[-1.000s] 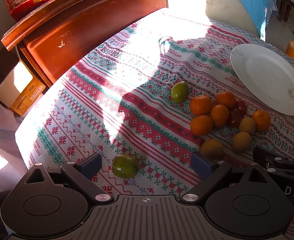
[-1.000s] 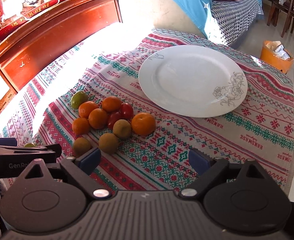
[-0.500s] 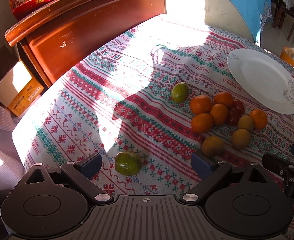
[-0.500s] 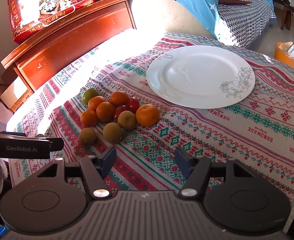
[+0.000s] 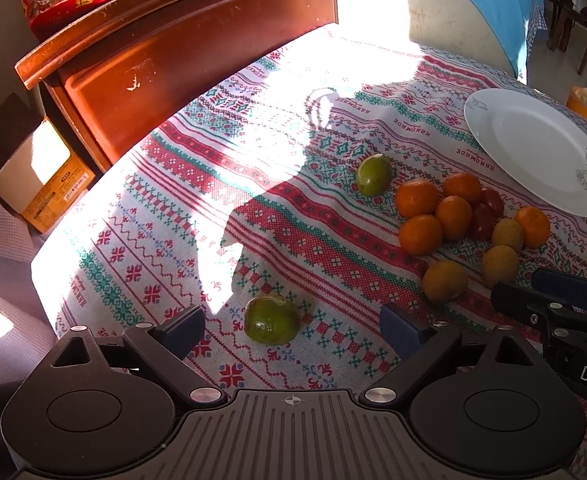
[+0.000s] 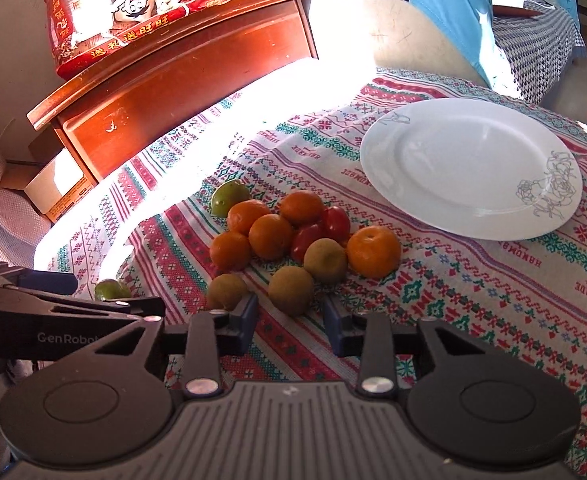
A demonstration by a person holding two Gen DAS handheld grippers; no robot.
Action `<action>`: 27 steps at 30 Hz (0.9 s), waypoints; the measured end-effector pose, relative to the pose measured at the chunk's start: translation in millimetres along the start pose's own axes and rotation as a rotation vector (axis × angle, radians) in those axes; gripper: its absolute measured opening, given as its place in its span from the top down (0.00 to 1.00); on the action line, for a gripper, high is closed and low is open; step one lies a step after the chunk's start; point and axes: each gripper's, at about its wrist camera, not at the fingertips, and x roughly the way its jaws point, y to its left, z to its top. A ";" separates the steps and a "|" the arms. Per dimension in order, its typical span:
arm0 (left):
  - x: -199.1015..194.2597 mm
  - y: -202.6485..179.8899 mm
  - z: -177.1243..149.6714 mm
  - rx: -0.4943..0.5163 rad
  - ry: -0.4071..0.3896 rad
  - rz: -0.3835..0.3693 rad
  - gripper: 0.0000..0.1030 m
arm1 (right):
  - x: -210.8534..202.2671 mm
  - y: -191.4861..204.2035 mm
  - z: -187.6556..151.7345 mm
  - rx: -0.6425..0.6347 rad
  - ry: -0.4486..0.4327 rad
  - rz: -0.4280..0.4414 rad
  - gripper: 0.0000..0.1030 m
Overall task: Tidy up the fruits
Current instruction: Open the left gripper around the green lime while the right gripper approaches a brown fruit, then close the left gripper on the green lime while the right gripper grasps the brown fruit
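Note:
A loose pile of fruit lies on the patterned tablecloth: several oranges [image 6: 270, 237], two red tomatoes [image 6: 335, 222], three brownish-green fruits [image 6: 291, 290] and a green lime [image 6: 229, 196]. A second green lime [image 5: 271, 320] lies apart, just ahead of my left gripper [image 5: 291, 330], which stands open around it without touching. My right gripper [image 6: 291, 320] is closing, its jaws narrow; the nearest brownish fruit sits just beyond its tips and the pads do not press on it. An empty white plate [image 6: 473, 168] lies to the right of the pile.
A red-brown wooden cabinet [image 5: 197, 60] stands behind the table with a red gift box [image 6: 133, 12] on top. A cardboard box [image 5: 37, 172] is on the floor at the left. A blue cushion [image 6: 449, 12] and chairs are beyond the far edge.
The right gripper's jaws have narrowed from wide open to a small gap, and its view has tilted up and drawn closer to the fruit pile. The left gripper has hardly moved.

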 end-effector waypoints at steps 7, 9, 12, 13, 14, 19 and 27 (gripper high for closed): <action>1.3 -2.1 -1.0 0.017 0.002 0.003 0.08 | -0.3 -3.4 -0.6 0.012 -0.004 0.001 0.77; 1.5 -2.3 -1.0 0.017 0.003 0.000 0.08 | -3.6 -4.5 -1.2 0.010 0.001 -0.004 0.77; 1.0 -3.6 -1.0 0.022 0.001 -0.006 0.08 | -10.0 -7.8 -2.7 0.011 0.000 -0.009 0.77; 0.9 -4.4 -1.0 0.024 0.001 -0.007 0.08 | -11.8 -9.5 -3.2 0.014 0.000 -0.016 0.77; 0.9 -5.0 -1.1 0.027 0.001 -0.008 0.08 | -13.7 -11.6 -3.4 0.021 0.000 -0.020 0.77; 1.6 -8.9 -1.3 0.035 0.002 -0.019 0.08 | -20.5 -19.6 -3.4 0.035 -0.013 -0.055 0.77; 3.2 -19.0 -2.1 0.052 0.000 -0.058 0.11 | -21.2 -29.7 -4.0 0.072 -0.006 -0.068 0.77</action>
